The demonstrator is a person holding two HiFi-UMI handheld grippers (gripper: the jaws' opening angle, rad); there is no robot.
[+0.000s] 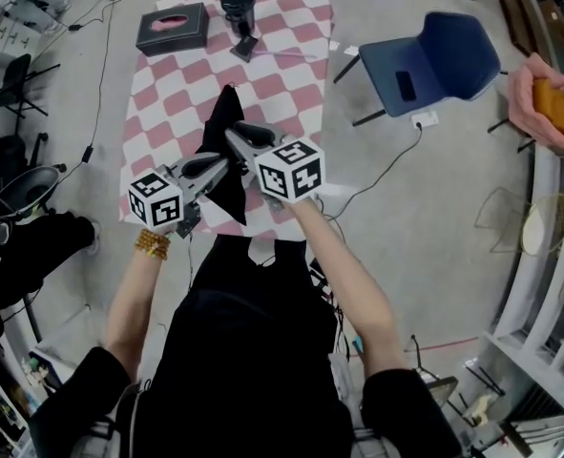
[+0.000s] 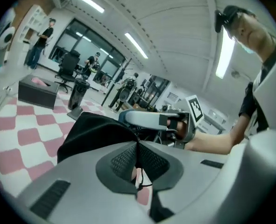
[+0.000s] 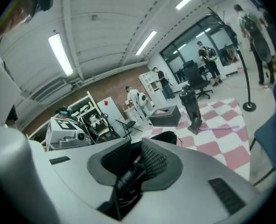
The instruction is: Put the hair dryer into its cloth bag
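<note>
The black cloth bag (image 1: 226,122) hangs in the air over the near half of the checkered table (image 1: 167,93), held between both grippers. My left gripper (image 1: 219,167) is shut on the bag's edge; in the left gripper view the fabric (image 2: 95,129) and a thin drawstring are pinched at my left gripper (image 2: 138,146). My right gripper (image 1: 236,134) grips the bag from the right, and in its own view my right gripper (image 3: 138,148) has a black bunched rim clamped between the pads. The black hair dryer (image 1: 239,6) stands upright at the table's far edge, well away from both grippers.
A black tissue box (image 1: 172,29) sits at the far left corner of the table. A blue chair (image 1: 434,60) stands to the right of the table. Cables run over the floor around the table. Several people stand far off in the room (image 2: 39,41).
</note>
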